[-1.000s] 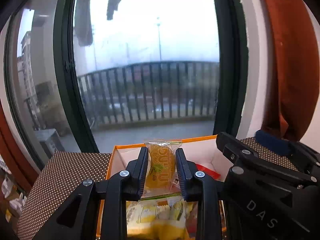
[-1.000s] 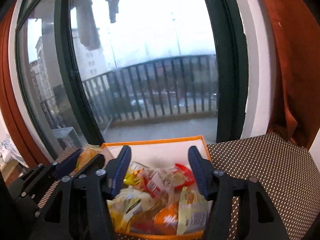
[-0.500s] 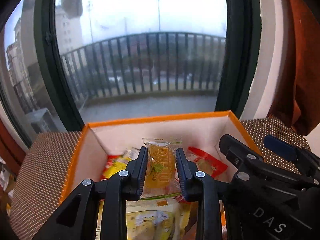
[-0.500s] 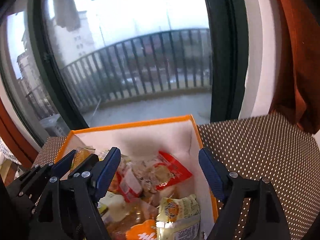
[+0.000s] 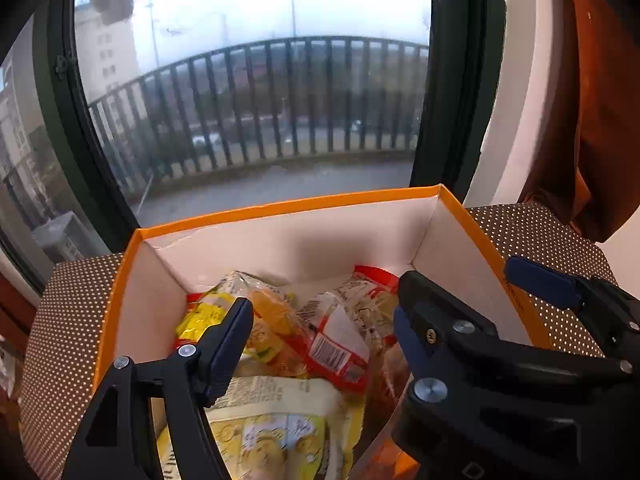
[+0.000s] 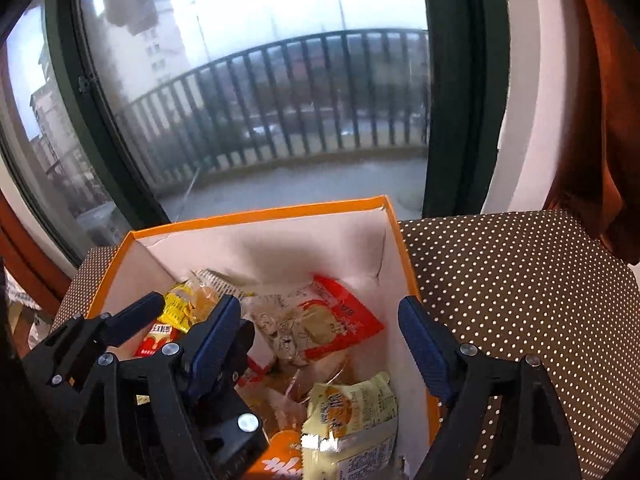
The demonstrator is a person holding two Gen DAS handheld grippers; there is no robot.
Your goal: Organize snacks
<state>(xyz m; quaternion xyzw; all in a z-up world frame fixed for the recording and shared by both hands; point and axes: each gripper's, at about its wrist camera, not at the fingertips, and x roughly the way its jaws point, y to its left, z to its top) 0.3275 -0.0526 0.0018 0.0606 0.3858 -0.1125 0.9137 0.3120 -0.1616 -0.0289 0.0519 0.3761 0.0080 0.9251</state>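
An orange box (image 5: 280, 209) with white inner walls stands on a dotted brown surface and holds several snack packets. My left gripper (image 5: 320, 328) is open and empty above the box. A small yellow-orange packet (image 5: 272, 320) lies on the pile just below it. My right gripper (image 6: 320, 332) is open and empty over the box (image 6: 260, 216), above a red and white packet (image 6: 320, 320). The left gripper's fingers (image 6: 136, 316) show at the left of the right wrist view. The right gripper's finger (image 5: 440, 320) fills the right of the left wrist view.
The dotted brown surface (image 6: 520, 280) stretches to the right of the box. A large window with a dark frame (image 5: 452, 80) stands right behind the box. An orange-brown curtain (image 5: 600, 100) hangs at the right.
My left gripper has opened and let go of the yellow-orange packet, which now lies in the box. Both grippers have tilted down and moved closer over the box.
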